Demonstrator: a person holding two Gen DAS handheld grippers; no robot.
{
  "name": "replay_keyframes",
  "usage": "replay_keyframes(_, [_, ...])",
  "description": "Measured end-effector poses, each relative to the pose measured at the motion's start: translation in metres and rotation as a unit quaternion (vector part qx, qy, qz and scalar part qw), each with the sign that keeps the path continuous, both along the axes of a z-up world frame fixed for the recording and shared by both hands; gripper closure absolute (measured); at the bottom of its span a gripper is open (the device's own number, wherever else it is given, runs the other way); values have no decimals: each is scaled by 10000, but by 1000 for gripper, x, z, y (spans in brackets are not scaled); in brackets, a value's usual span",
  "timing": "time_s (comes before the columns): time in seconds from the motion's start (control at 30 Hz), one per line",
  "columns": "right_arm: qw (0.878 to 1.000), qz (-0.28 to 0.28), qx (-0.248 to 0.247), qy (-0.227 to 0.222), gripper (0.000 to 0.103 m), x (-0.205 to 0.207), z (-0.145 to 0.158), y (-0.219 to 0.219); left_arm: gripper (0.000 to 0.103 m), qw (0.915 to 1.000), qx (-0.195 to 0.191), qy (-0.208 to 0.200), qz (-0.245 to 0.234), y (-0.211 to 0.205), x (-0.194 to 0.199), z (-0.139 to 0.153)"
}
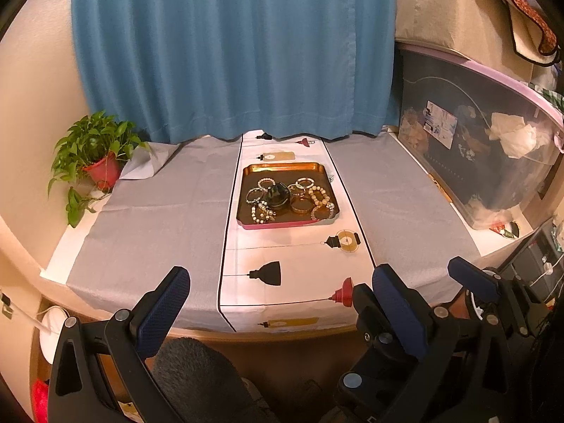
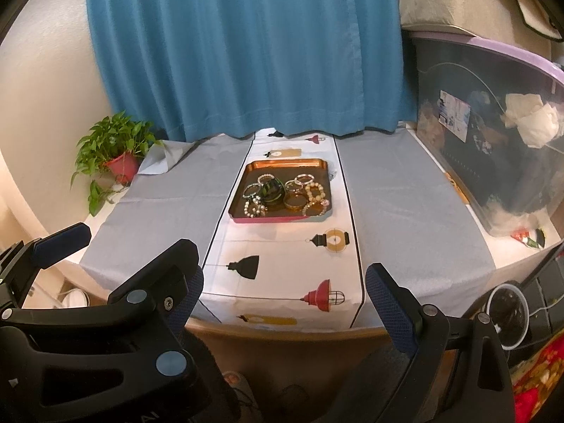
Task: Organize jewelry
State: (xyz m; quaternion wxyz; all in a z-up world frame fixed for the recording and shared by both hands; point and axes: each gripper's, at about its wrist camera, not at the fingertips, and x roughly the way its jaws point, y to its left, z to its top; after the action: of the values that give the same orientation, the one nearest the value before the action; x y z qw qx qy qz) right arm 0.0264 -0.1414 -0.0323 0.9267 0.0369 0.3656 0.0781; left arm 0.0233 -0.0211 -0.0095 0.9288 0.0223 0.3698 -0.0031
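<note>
On the lantern-print runner (image 1: 292, 275) at mid-counter sits the copper tray (image 1: 288, 168), heaped with beaded bracelets (image 1: 319, 195), a gold bangle (image 1: 301, 205) and what may be a dark glass bowl (image 1: 277, 195). Both the left gripper (image 1: 278, 303) and right gripper (image 2: 283, 296) hang well short of it, jaws spread wide and empty. Those strands overlap, so a careless pinch could drag two out together, or scrape the tray across the cloth.
</note>
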Motion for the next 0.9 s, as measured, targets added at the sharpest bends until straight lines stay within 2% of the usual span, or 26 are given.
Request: replay_keyframes(0.9, [10000, -28, -18, 64, 9, -2, -1, 9, 0, 9999, 53, 76, -78, 10, 1, -4])
